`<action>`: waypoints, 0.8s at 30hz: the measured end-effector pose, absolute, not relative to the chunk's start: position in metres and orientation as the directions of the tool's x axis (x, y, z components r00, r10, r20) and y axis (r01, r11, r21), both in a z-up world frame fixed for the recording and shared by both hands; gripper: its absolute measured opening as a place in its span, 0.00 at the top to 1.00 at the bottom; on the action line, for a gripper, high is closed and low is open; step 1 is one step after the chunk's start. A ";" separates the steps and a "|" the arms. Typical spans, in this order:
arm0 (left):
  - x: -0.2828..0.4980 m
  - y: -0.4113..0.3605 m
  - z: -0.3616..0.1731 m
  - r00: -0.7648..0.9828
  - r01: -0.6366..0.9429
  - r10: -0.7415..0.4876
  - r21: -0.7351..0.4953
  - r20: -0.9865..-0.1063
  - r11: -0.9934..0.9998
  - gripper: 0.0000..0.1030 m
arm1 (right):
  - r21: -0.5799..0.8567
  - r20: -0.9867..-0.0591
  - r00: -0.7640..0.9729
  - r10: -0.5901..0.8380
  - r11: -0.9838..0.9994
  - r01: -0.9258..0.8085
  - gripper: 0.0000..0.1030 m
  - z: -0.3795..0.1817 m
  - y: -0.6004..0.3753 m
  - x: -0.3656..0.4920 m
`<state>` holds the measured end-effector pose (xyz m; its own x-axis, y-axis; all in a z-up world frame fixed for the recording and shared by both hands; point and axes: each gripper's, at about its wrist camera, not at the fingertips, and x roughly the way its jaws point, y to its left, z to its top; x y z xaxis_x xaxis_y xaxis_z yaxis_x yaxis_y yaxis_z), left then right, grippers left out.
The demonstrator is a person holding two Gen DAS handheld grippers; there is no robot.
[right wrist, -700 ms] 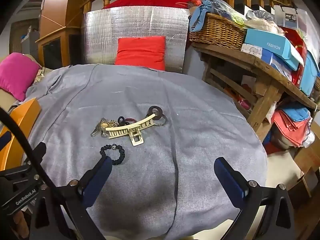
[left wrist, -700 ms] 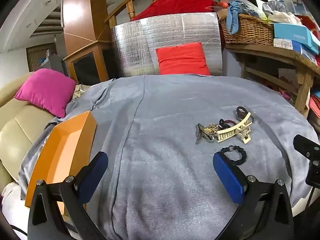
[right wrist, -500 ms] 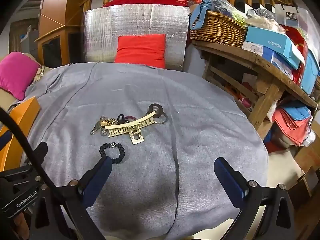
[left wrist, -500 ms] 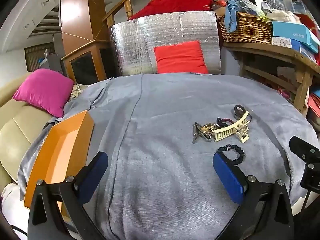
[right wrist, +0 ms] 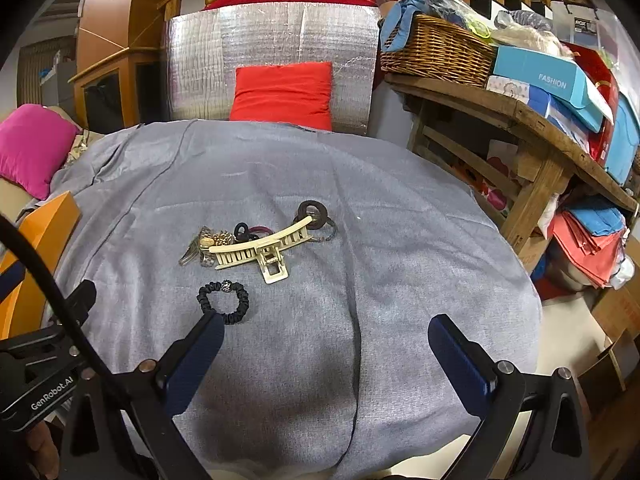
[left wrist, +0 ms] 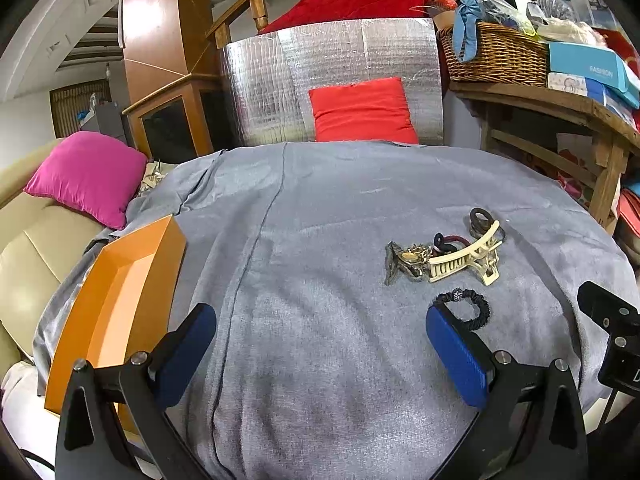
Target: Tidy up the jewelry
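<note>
A small heap of jewelry lies on the grey cloth: a cream claw hair clip [left wrist: 466, 255] [right wrist: 260, 247], a metallic brooch cluster [left wrist: 404, 261] [right wrist: 204, 243], dark rings [left wrist: 480, 218] [right wrist: 312, 213] and hair ties. A black beaded scrunchie [left wrist: 466, 309] [right wrist: 223, 301] lies apart, nearer me. An open orange box [left wrist: 116, 300] sits at the left edge. My left gripper [left wrist: 320, 354] is open and empty, its right fingertip just short of the scrunchie. My right gripper [right wrist: 326, 360] is open and empty, its left fingertip by the scrunchie.
The grey cloth [left wrist: 320, 208] covers a rounded table. A pink cushion [left wrist: 86, 176] lies on a beige sofa at left. A red cushion [left wrist: 362, 110] leans on a foil panel behind. A wooden shelf [right wrist: 520, 120] with a basket and boxes stands at right.
Both views have drifted slightly; the jewelry heap sits a little higher in frame. Both grippers stay open and empty.
</note>
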<state>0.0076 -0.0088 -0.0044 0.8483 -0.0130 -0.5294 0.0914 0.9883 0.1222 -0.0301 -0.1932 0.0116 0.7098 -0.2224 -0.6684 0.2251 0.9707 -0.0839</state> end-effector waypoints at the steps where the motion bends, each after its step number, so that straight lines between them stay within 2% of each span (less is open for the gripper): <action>1: 0.008 -0.009 -0.005 0.847 0.091 -0.012 0.123 -0.531 0.988 0.00 | -0.084 -0.668 0.710 -0.222 0.971 0.225 0.00 0.011 -0.193 -0.030; 24: 0.010 -0.009 -0.007 0.850 0.092 -0.013 0.123 -0.527 0.988 0.00 | -0.075 -0.681 0.702 -0.209 0.973 0.217 0.00 0.007 -0.193 -0.027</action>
<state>0.0097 -0.0086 -0.0074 0.8497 -0.0133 -0.5271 0.0915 0.9882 0.1227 -0.0270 -0.1925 0.0070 0.7016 -0.2091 -0.6812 0.2168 0.9733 -0.0755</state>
